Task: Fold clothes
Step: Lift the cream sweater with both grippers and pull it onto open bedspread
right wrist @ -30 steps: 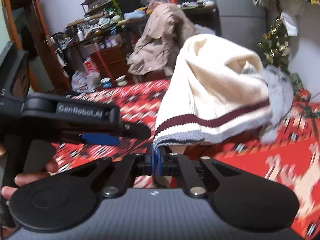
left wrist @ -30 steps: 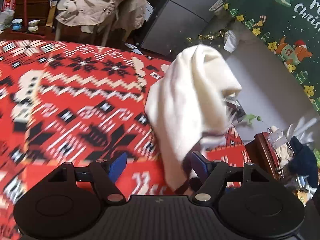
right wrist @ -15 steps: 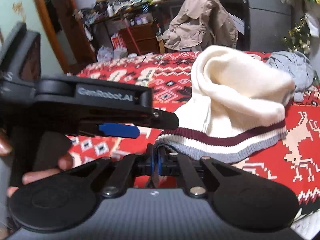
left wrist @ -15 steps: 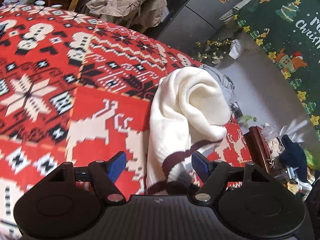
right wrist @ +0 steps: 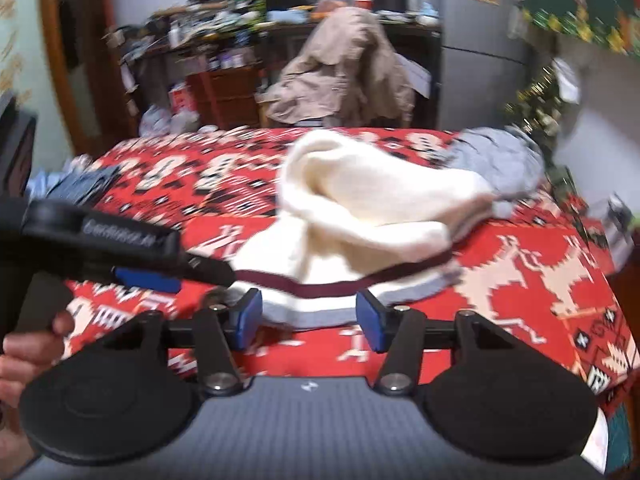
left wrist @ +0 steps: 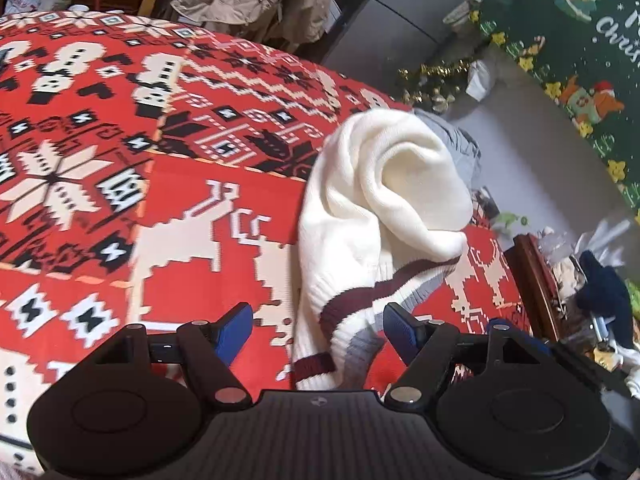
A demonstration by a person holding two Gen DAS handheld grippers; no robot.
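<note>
A cream sweater (left wrist: 380, 208) with a maroon and grey striped hem lies bunched in a heap on a red patterned blanket (left wrist: 120, 200), close to the blanket's right edge as the left wrist view shows it. A grey garment (right wrist: 496, 160) lies just behind the sweater, touching it, nearer the far right corner of the blanket. The left gripper (left wrist: 318, 330) hangs over the near end of the sweater with its blue pads spread wide; the striped hem runs down between them, but neither pad presses on it, so it holds nothing. The right gripper (right wrist: 308, 316) is opening: its pads stand apart on either side of the grey hem band, which lies between them on the blanket without being pinched. In the right wrist view the left tool shows at the left edge, with the person's hand (right wrist: 28, 344) wrapped round its handle. A beige coat (right wrist: 344, 68) is draped over furniture beyond the blanket's far edge.
</note>
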